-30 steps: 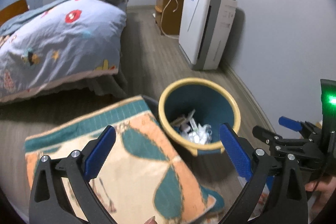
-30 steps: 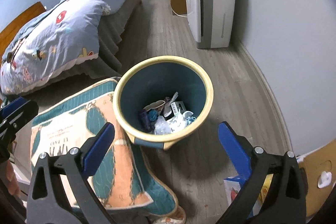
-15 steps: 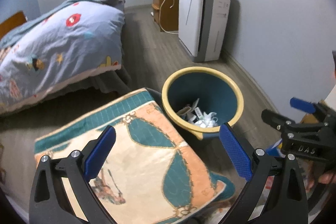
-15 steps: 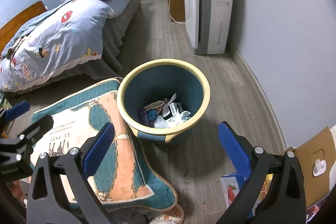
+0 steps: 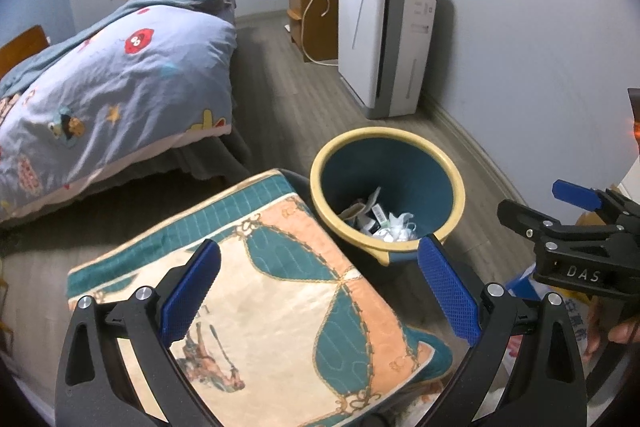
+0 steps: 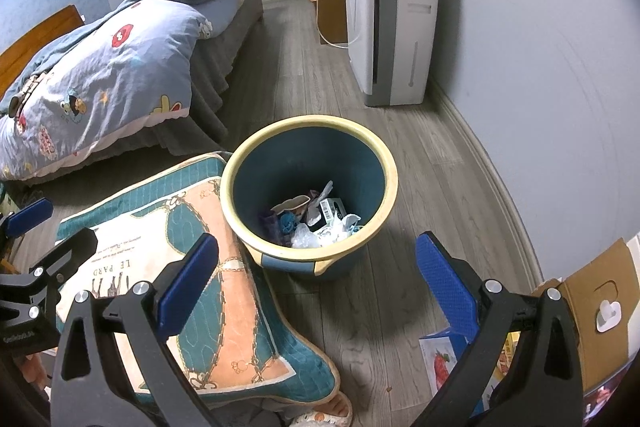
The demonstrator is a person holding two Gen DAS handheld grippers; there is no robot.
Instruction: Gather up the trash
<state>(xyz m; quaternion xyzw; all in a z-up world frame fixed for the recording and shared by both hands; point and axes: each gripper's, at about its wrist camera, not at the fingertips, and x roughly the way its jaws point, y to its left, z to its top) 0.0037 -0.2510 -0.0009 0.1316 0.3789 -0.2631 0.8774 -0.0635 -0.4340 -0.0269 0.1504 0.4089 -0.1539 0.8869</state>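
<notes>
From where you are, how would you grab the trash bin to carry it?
Probably pinch the trash bin by its thick yellow rim, coming down from above on the near side. The body looks too wide for the open right gripper, and the cushion crowds its left.

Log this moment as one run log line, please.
left claw: open, empty, over cushion | right claw: open, empty | trash bin: upright on floor, trash inside | nothing gripped

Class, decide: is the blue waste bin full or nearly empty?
Nearly empty: the blue waste bin holds only a shallow layer of trash; its inner walls show.
</notes>
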